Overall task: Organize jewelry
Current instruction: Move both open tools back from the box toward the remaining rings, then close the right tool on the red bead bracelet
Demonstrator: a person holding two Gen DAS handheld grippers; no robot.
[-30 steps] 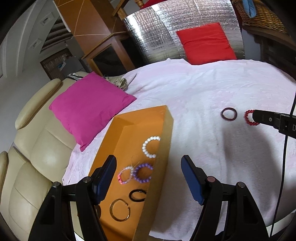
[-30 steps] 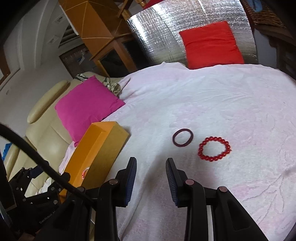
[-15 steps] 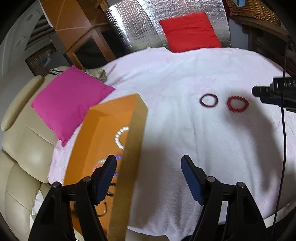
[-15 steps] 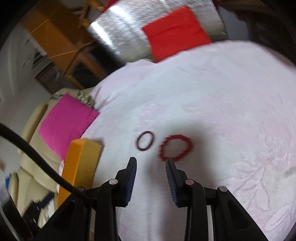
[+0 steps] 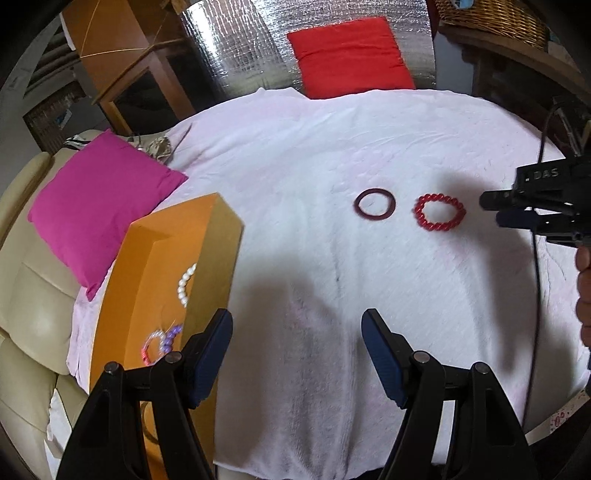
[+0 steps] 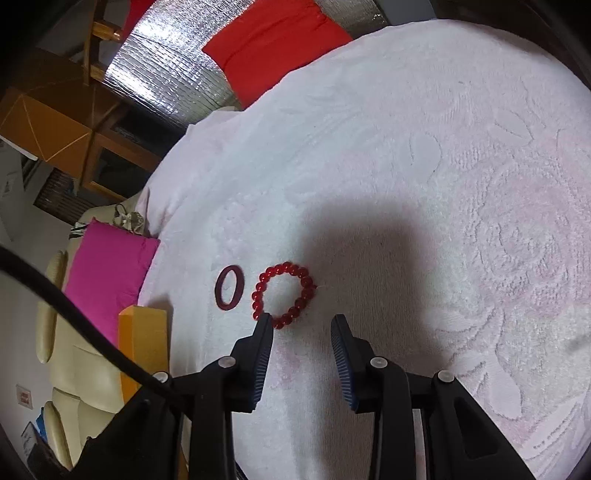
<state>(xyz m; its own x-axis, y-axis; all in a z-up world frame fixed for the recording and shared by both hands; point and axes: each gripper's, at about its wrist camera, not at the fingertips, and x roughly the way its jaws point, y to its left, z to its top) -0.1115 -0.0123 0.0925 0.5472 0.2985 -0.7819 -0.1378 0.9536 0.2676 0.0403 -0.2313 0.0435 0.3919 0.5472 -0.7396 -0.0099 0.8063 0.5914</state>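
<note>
A pale pink towel with a raised leaf pattern covers the round surface in the middle. To its left stands a cream leather sofa with a magenta cushion on it. At the far side a red cushion leans on a crinkled silver foil sheet. Far left is a wooden cabinet with dark glass panes. A wicker basket sits on a dark shelf at far right. Soft light from above throws dull shadows on the towel.
</note>
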